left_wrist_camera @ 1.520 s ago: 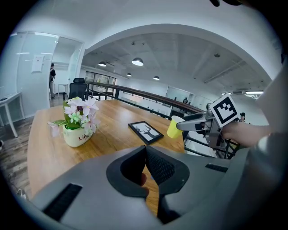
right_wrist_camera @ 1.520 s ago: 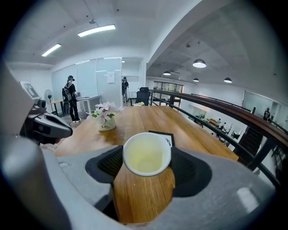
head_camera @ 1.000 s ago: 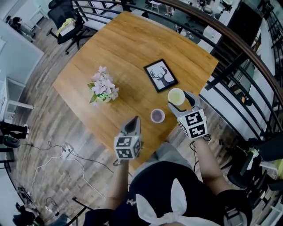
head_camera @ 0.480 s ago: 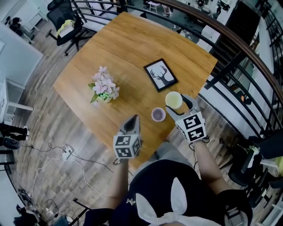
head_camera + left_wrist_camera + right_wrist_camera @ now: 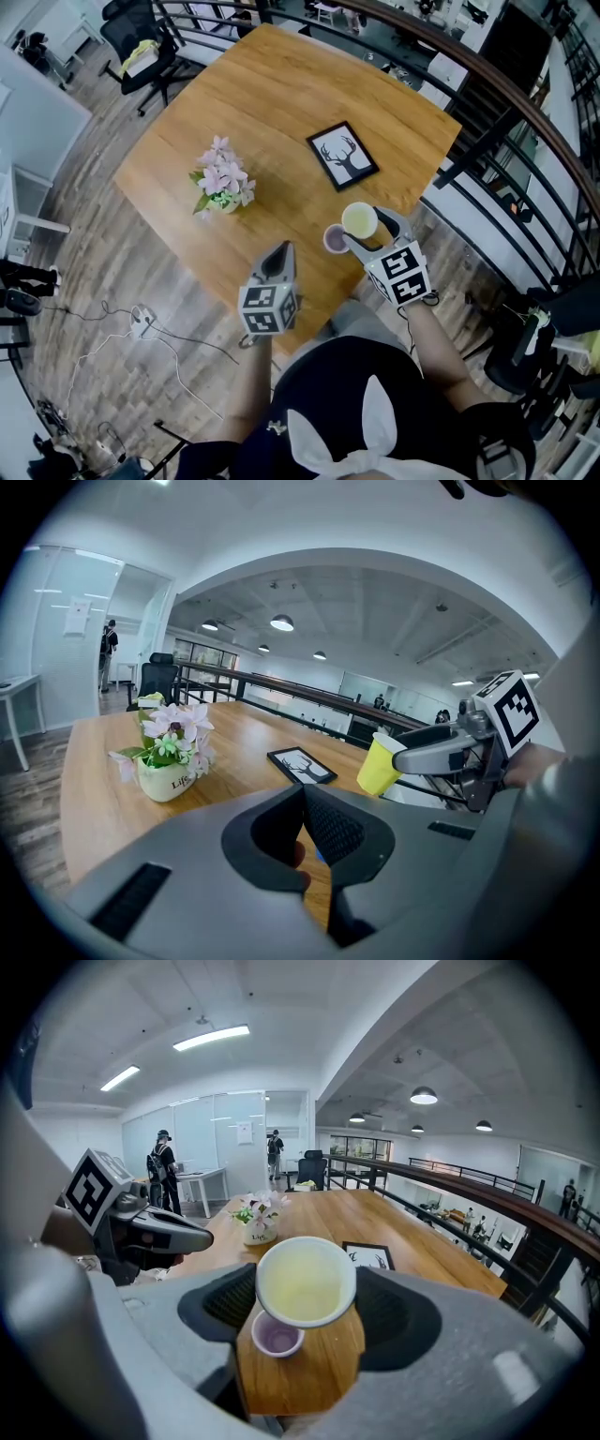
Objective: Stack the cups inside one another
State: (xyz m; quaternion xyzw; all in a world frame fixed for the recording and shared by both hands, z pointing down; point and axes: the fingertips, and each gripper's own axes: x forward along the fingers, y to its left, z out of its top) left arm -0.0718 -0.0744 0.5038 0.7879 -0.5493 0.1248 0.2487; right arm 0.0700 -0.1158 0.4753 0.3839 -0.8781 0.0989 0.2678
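Holding the yellow cup (image 5: 360, 221) by its wall, the right gripper (image 5: 367, 228) has one jaw on each side, pinching it just below the rim. In the right gripper view the cup's open mouth fills the centre of the frame. In the left gripper view the cup hangs tilted at the right of the frame, clear of the counter (image 5: 253, 103).

The purple cup (image 5: 334, 239) stands upright on the counter near its near edge, just below and left of the yellow one in the head view. Their rims overlap in the right gripper view, but I cannot tell whether they touch.

The left gripper (image 5: 305, 816) hovers low at the lower middle of the head view. Its jaws are pressed together with nothing between them.

Both cups look like thin disposable ones, so they are probably very light and easy to dent. A soft squeeze on opposite sides of the wall, a little under the stiffer rim, seems the safest hold, and the right gripper has roughly that. Squeezing harder would likely push the mouth into an oval and make nesting awkward.

The purple cup is empty and has nothing steadying it, so it may skid or tip if the yellow one is pressed in off-centre. The yellow mouth looks the wider of the two, though it is also nearer the cameras, so which cup fits into which is uncertain.

A flower pot (image 5: 223, 187) and a picture frame (image 5: 342, 157) sit further up the frame, well apart from the cups.
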